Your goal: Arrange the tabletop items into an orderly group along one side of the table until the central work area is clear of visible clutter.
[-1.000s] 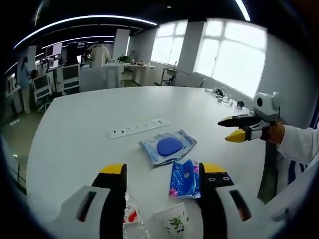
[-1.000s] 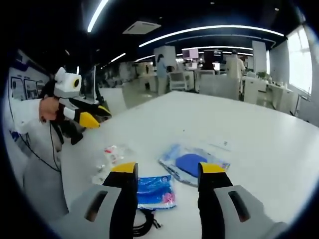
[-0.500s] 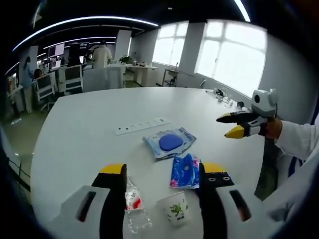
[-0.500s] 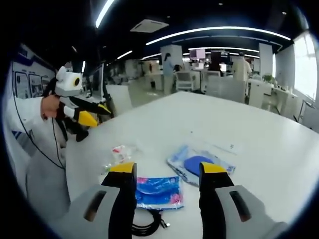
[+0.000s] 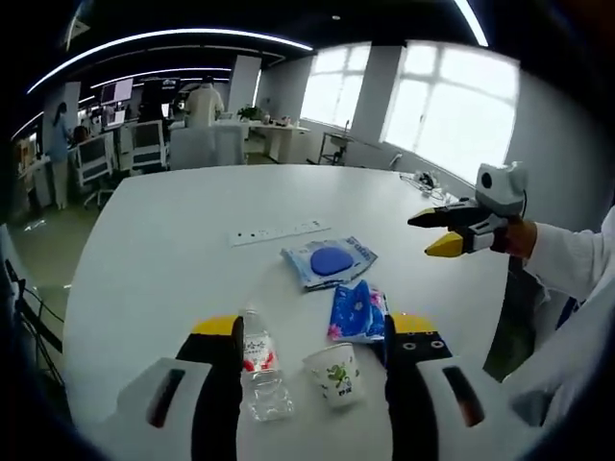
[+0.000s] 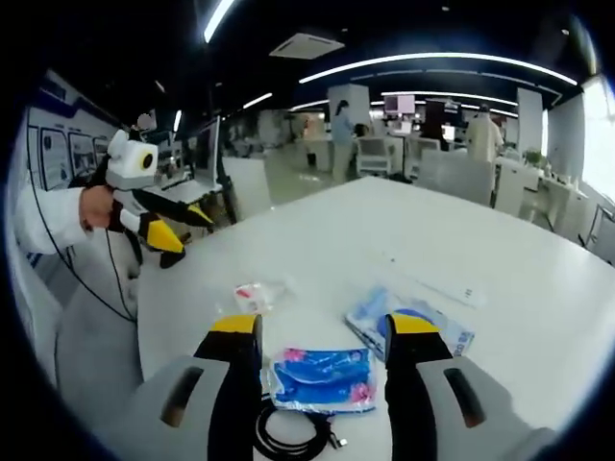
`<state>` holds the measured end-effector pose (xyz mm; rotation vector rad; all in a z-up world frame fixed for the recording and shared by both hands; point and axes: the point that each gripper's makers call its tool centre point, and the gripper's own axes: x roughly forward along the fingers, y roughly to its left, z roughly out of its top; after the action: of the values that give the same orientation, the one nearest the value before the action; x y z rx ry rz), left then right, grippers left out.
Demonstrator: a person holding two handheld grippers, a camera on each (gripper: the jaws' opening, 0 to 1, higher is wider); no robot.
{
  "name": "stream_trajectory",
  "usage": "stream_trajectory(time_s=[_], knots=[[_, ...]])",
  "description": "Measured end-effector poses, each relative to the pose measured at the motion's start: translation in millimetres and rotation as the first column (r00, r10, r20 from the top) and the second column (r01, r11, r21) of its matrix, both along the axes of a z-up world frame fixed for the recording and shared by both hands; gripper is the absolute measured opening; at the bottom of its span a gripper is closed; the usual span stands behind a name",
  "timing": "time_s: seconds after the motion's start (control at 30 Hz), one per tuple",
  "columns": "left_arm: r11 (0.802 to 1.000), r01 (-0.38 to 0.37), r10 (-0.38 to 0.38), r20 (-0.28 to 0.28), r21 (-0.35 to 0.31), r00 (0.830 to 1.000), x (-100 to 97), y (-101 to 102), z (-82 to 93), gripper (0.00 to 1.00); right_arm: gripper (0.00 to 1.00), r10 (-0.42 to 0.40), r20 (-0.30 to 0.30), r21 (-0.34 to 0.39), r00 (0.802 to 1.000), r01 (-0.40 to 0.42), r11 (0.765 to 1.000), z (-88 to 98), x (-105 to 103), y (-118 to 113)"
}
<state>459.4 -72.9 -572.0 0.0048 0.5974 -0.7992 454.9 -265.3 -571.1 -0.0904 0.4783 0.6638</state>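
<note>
So in the left gripper view, the left tool has its jaws spread wide with nothing between them, hovering over the big white desk. Framed between the jaws sit a small clear plastic water bottle with a red label, lying on its side, and a white paper cup with a green leaf print, upright just beside it. A bit further out is a blue and pink floral tissue pack, then a clear-wrapped pack with a dark blue oval inside, and past that a long white power strip. Off to the right the right tool is up in the air above the desk edge, jaws a little apart, empty.

Right gripper view: the right tool is also wide and empty. The tissue pack lies between its jaws, a coiled black cable right under it, the blue oval pack partly behind the right jaw. The bottle lies near the desk edge. The left tool floats off to the left, empty.
</note>
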Motion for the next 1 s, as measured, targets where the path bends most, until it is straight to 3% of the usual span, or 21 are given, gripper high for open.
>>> stream_trajectory(time_s=[0.47,1.0], knots=[[1.0,-0.015,0.015,-0.005,-0.004,1.0,-10.7,21.4,1.1,0.62,0.53,0.087,-0.019,-0.018,0.996,-0.087,0.996,-3.5,-7.6,30.0],[0.999,0.04,-0.04,-0.04,0.005,0.998,-38.5,32.6,-12.3,0.84,0.54,0.218,-0.07,-0.052,0.973,-0.222,0.974,-18.2,-13.4,63.6]])
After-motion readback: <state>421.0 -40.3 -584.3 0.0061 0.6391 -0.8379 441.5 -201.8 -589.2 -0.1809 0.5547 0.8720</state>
